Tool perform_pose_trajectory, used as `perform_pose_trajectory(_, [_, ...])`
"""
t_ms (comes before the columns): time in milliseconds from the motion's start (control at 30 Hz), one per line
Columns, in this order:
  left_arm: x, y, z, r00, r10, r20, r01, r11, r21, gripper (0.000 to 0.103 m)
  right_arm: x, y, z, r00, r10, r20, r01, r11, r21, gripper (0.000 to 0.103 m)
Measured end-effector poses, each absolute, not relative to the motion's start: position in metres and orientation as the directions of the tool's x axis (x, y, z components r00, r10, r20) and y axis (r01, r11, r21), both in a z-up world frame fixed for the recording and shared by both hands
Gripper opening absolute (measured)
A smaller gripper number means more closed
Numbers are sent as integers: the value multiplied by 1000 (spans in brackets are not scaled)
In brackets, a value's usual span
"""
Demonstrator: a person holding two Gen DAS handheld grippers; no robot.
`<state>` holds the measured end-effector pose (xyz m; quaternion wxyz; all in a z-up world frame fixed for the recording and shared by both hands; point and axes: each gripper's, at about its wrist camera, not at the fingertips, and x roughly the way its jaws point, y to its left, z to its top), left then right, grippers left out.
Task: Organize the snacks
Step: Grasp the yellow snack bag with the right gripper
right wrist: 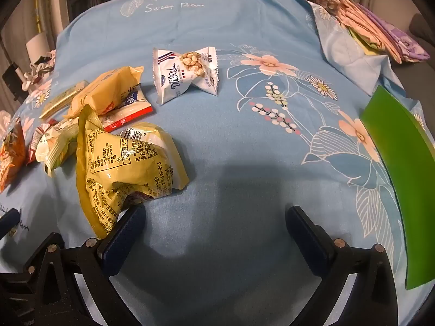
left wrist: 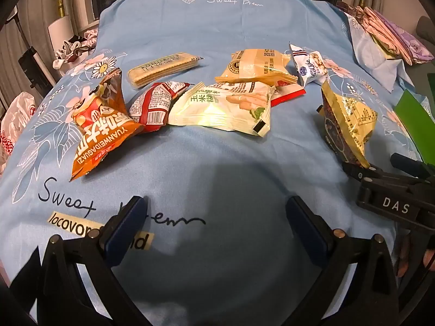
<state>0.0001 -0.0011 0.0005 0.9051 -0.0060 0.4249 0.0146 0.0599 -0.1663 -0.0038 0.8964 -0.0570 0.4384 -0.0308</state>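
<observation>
Left tool [left wrist: 216, 220]: released, over soft blue floral bedsheet [left wrist: 217, 27] | right tool [right wrist: 216, 226]: released, left finger touching crinkled yellow foil packet [right wrist: 119, 163] | glossy snack pouches [left wrist: 217, 103] clustered ahead | smooth green tray [right wrist: 402, 179] right, contents unseen

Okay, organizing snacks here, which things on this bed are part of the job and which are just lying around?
Part of the job:
orange sunflower-seed packet
red-and-white foil packet
pale green corn-snack packet
clear-wrapped cracker bar
yellow crinkled bag
white popcorn packet
flat green tray

Lying about:
folded floral bedding
blue flowered bedsheet
</observation>
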Motion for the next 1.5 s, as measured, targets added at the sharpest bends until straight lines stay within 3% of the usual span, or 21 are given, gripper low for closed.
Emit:
perform_pose_trajectory(100, [-2,-4,2,645,14,-764,-29,1000,-6,103,61,-168,-1,605,-97,-790,3,993,-120,103])
perform_pose_trajectory(267, [-4,-3,9,658,-65,-750,1,996,-85,103,49,-193,18,637,108,-763,-5,991,137,103])
perform_pose_trajectory(367, [-2,-9,22,649,-162,-743,68,985,-156,103,44,-197,35,688,165,-707,-35,980,195,103])
perform_pose_trajectory(567, [7,-40,59,762,-297,-575,247,955,-167,103,67,-204,45,635,415,-651,-129,888,441,103])
perform_pose_trajectory(667, [21,-55,61,747,-373,-550,313,928,-204,103,89,-214,40,581,543,-606,-114,792,600,103])
perform_pose_trajectory(1000, [72,-67,35,638,-444,-628,270,894,-358,100,113,-212,20,521,562,-643,-88,785,614,103])
perform_pose_trajectory(1133, [68,-59,37,626,-449,-638,290,893,-344,99,113,-222,14,510,563,-650,-77,783,618,99])
perform_pose_trajectory(1267, [67,-69,34,593,-478,-648,333,878,-344,87,112,-231,6,511,581,-633,-48,755,654,96])
perform_pose_trajectory(1333, [69,-71,32,591,-463,-661,329,886,-327,77,112,-227,5,501,582,-640,-39,754,656,87])
perform_pose_trajectory(1500, [72,-71,30,590,-459,-664,330,888,-320,67,114,-218,-2,477,590,-652,-55,760,648,79])
